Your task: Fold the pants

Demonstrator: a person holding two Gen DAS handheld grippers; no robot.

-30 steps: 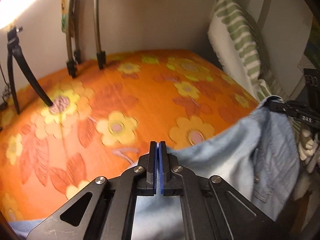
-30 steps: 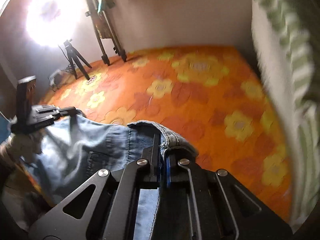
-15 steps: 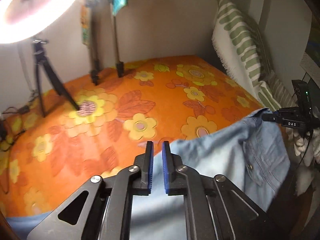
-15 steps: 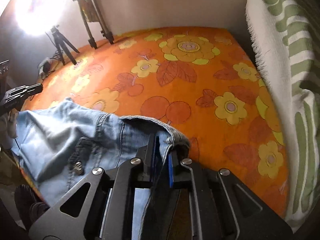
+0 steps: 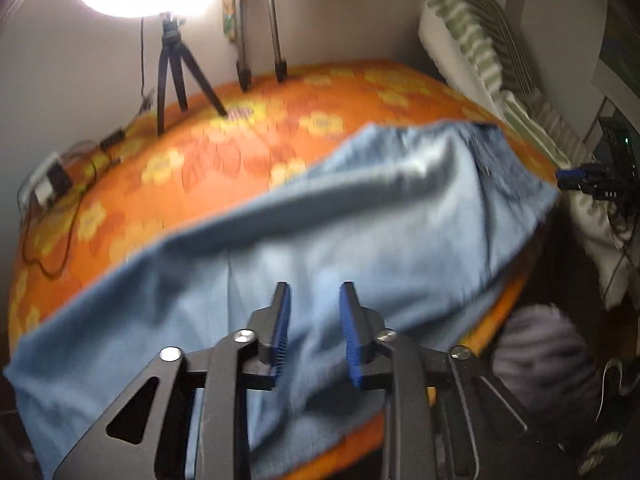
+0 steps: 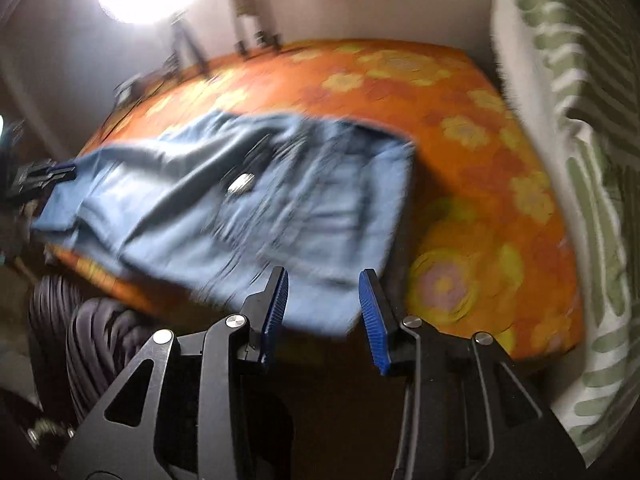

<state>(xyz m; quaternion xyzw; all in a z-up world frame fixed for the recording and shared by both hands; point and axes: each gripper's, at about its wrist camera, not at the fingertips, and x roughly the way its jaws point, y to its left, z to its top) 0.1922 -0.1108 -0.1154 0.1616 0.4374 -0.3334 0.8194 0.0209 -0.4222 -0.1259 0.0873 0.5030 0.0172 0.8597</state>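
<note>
Light blue denim pants [image 5: 320,240] lie spread along the near edge of an orange flowered bed [image 5: 200,168]. In the right wrist view the pants [image 6: 248,208] show their waist end, with a metal button [image 6: 241,182]. My left gripper [image 5: 313,300] is open and empty, raised just above the pants' near edge. My right gripper [image 6: 323,286] is open and empty, above the waist corner at the bed's front edge. Both views are blurred by motion.
A ring light on a black tripod [image 5: 172,68] and a second tripod [image 5: 256,32] stand at the bed's far side. Cables and a small box [image 5: 52,180] lie at the far left. A green striped pillow [image 6: 560,160] lines the right side. Striped slippers [image 6: 92,332] sit on the floor.
Both grippers have opened and let go of the pants, then pulled back and up. The pants have dropped flat onto the bed.
</note>
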